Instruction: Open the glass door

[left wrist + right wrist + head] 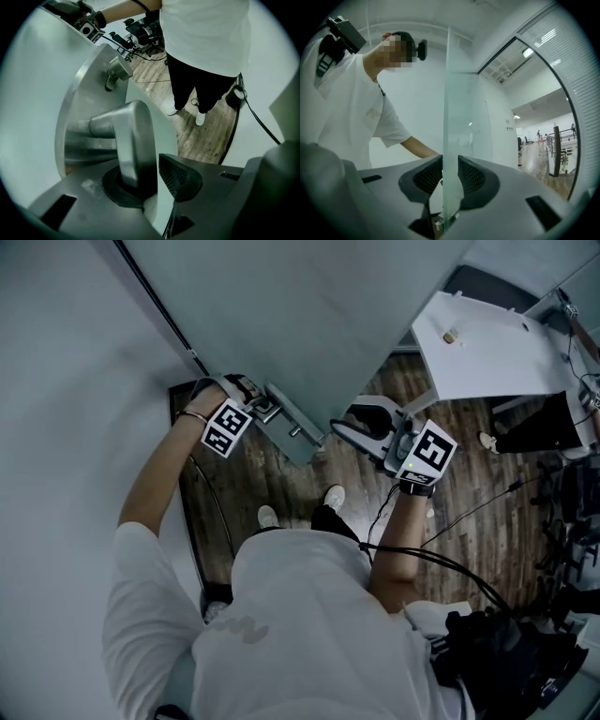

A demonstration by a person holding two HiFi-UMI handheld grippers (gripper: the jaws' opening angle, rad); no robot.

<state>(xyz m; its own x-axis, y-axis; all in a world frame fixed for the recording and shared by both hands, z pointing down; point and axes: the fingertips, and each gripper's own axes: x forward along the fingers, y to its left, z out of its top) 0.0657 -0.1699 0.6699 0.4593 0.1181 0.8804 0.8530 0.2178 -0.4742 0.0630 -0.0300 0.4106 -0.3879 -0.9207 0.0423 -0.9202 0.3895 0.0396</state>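
Observation:
The glass door (pixel 309 315) stands ajar, seen from above, with a metal lock plate (pixel 298 435) at its edge. My left gripper (pixel 265 412) is at the lever handle (pixel 133 140). In the left gripper view the handle lies between the jaws (pixel 150 180), resting on the left pad, and a thin gap shows at the right pad (pixel 180 176). My right gripper (pixel 349 425) straddles the door's free edge (pixel 452 117). In the right gripper view its pads (pixel 424 178) stand close on either side of the glass, and the jaws (pixel 445 176) are open around it.
A pale wall (pixel 66 352) runs on the left, close to the door. A white table (pixel 487 343) stands at the right, with office chairs (pixel 562 521) and cables (pixel 469 512) on the wood floor beyond. The person's feet (pixel 333 495) are just behind the door edge.

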